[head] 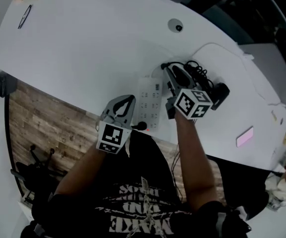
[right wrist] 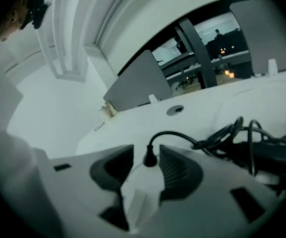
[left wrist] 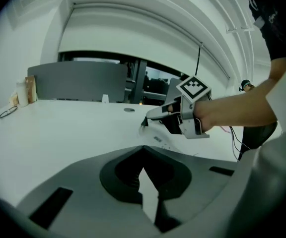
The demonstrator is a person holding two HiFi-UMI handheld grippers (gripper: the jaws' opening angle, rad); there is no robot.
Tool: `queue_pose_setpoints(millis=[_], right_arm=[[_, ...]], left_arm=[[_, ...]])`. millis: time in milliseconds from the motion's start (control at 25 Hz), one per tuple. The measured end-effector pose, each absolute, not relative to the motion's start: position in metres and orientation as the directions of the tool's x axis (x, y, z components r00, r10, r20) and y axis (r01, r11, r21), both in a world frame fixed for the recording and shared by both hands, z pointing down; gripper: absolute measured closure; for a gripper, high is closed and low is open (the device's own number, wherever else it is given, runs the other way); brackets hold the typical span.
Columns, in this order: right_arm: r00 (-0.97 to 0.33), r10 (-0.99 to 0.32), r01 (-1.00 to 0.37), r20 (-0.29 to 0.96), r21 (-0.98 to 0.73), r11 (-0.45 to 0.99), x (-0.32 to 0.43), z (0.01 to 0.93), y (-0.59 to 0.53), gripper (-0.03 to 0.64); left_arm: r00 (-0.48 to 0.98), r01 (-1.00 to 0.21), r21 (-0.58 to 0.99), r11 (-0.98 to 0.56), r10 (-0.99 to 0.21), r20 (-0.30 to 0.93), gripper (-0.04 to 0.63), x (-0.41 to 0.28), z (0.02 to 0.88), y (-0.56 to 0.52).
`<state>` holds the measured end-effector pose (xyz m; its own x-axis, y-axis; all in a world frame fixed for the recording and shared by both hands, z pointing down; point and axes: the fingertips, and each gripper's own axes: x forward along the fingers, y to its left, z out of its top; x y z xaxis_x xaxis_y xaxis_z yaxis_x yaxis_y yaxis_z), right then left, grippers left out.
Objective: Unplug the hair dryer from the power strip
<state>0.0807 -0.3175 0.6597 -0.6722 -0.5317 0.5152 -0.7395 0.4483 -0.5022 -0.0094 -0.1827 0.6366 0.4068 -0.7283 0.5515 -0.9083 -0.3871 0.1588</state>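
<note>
Left gripper [left wrist: 142,149] is at the near table edge, jaws pressed together with nothing in them, just beside the white power strip [head: 150,100]. Right gripper [right wrist: 147,151] is further along the strip, jaws spread. Black plug [right wrist: 150,157] stands between them, seated in the strip, pads not pressing it. Cord [right wrist: 182,137] runs to the hair dryer [head: 221,93] lying beyond on the white table [head: 83,48].

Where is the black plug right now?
In the right gripper view, the black plug stands in the white power strip, between the open jaws of the right tongs.
</note>
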Motion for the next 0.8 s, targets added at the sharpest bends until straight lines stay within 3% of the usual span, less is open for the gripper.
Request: queue_pose_setpoints(millis=[280,320,480,640,800], right_arm=[[-0.656,-0.496,-0.754,0.57,-0.52,0.401,0.07,0.679,-0.335,0.471],[-0.666,-0.502,-0.744,0.552,-0.54,0.393,0.069,0.68,-0.335,0.525],[-0.783,-0.509,-0.595,0.358,-0.669,0.445,0.07,0.65,-0.326,0.537],[-0.914,-0.37,-0.358,0.166,-0.756,0.548,0.081,0.611,-0.272,0.537],[-0.936,-0.304,-0.328,0.175,-0.743,0.583,0.07,0.628,-0.229,0.537]], left_arm=[[0.453,-0.882,0.19,-0.431,-0.668,0.59,0.572,0.004,0.651,-0.179],[0.455,-0.882,0.194,-0.429,-0.666,0.592,0.572,0.005,0.653,-0.176],[0.465,-0.876,0.2,-0.438,-0.664,0.585,0.572,0.014,0.653,-0.176],[0.492,-0.856,0.19,-0.481,-0.644,0.586,0.572,0.032,0.656,-0.178],[0.517,-0.822,0.158,-0.547,-0.601,0.609,0.572,0.038,0.663,-0.176]])
